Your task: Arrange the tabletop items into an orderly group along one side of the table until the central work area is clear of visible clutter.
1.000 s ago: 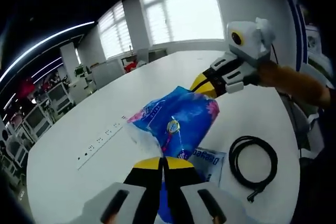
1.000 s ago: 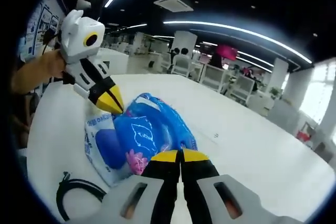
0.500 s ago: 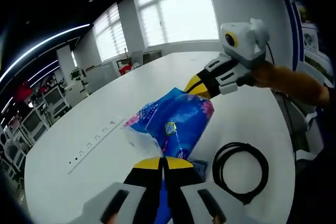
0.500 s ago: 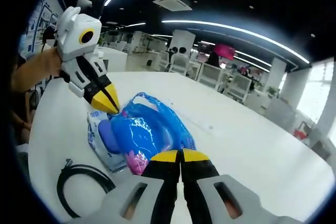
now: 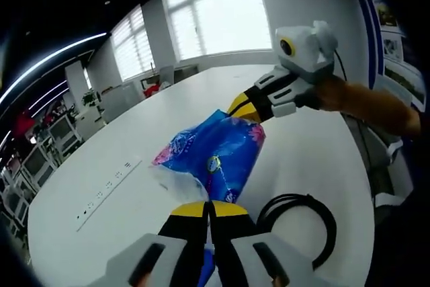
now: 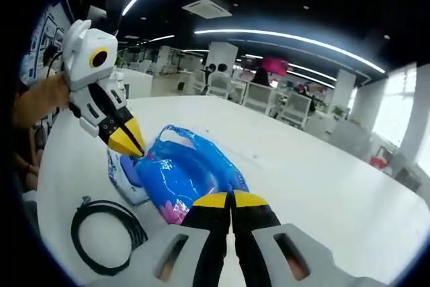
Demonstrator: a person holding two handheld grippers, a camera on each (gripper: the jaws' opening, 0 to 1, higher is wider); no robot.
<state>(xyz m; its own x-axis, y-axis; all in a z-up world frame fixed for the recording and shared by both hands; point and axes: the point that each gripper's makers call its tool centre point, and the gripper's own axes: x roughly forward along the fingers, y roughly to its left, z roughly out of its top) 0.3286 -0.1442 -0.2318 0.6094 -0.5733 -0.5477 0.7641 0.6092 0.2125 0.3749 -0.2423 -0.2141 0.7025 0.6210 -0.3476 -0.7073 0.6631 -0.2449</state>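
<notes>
Left gripper [image 5: 209,208] is gripping the near end of the blue plastic package [image 5: 213,156], jaws pressed together on the film. Right gripper [image 6: 232,198] is pinching the opposite end, jaws likewise closed on it – the package is hanging stretched between the two, just above the white table [image 5: 127,139]. It is looking light and soft, the film crinkly and slippery, so the bunched ends are the better hold; a mid-body grip would probably slide or crush the contents. A flat printed pack [image 6: 124,173] is lying under its far end in the right gripper view. The coiled black cable [image 5: 299,223] is lying just beside it, toward the table edge nearest the person, whose orange sleeve [image 5: 369,102] is showing. Farther off, a white power strip [image 5: 107,189] is lying toward the middle. Compared with a second ago, the cable is sitting nearer the left gripper and the package is reading slightly farther left – the cameras are shifting too, so the real travel is unclear.
</notes>
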